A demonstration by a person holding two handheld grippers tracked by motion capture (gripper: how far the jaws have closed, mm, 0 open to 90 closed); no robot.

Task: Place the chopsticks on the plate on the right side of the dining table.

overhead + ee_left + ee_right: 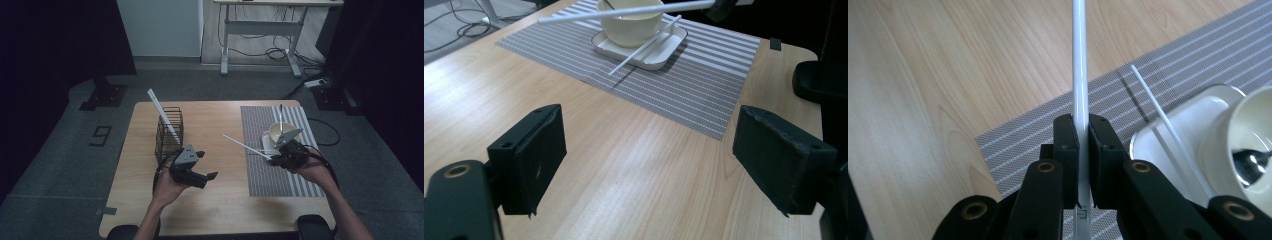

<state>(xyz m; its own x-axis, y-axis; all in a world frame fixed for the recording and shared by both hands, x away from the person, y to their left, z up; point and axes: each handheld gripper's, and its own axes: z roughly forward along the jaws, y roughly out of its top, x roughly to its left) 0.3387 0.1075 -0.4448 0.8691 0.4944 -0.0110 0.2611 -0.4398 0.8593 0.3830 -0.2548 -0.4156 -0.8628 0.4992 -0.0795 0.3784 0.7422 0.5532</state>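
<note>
From the high view, my right hand-held gripper (274, 158) pinches a white chopstick (245, 146) that slants up and left above the striped placemat (295, 175), just beside the cream bowl (277, 131) on its white tray (268, 145). My left hand-held gripper (207, 176) hovers over the bench (220, 200) near a black wire basket (169, 132). In the left gripper view, its jaws stand spread with nothing between them. In the right gripper view, the jaws are pressed onto the chopstick (1079, 75); a second chopstick (1168, 127) rests on the tray (1168, 122).
</note>
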